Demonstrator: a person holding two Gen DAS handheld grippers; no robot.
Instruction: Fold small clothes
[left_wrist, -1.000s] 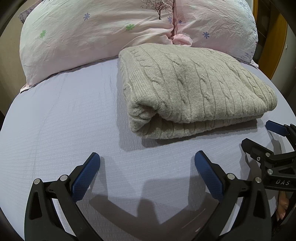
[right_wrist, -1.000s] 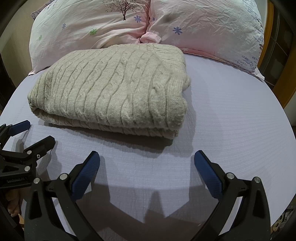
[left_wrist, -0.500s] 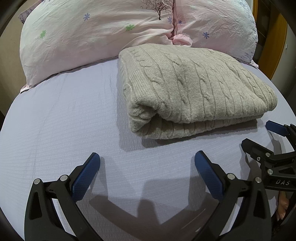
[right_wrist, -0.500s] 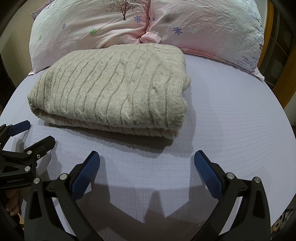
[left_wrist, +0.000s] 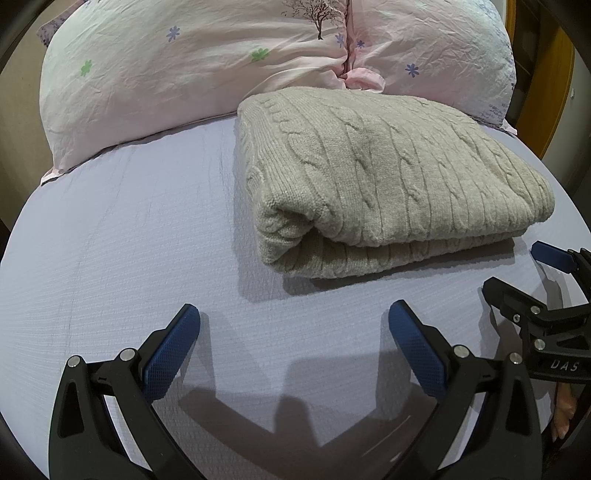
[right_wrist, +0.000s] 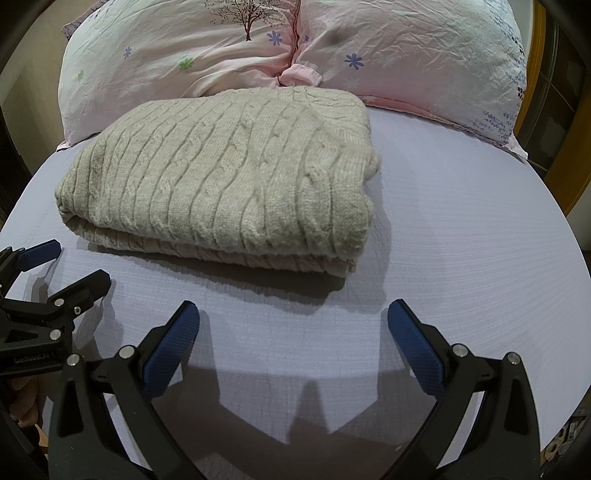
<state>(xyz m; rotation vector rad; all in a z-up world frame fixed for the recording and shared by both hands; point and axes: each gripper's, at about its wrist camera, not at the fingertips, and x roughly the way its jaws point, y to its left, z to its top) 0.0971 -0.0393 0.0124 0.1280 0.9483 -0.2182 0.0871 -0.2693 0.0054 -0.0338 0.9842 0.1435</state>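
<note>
A beige cable-knit sweater (left_wrist: 388, 177) lies folded in a thick rectangle on the lilac bed sheet (left_wrist: 122, 236); it also shows in the right wrist view (right_wrist: 229, 184). My left gripper (left_wrist: 293, 317) is open and empty, a little short of the sweater's near left corner. My right gripper (right_wrist: 293, 317) is open and empty, short of the sweater's near right corner. Each gripper shows at the edge of the other's view: the right gripper (left_wrist: 517, 273) and the left gripper (right_wrist: 77, 262), both open.
Two pink flowered pillows (left_wrist: 192, 74) lean behind the sweater, touching its far edge, also in the right wrist view (right_wrist: 406, 51). A wooden frame (left_wrist: 546, 74) stands at the far right. The bed sheet (right_wrist: 461, 229) spreads to both sides.
</note>
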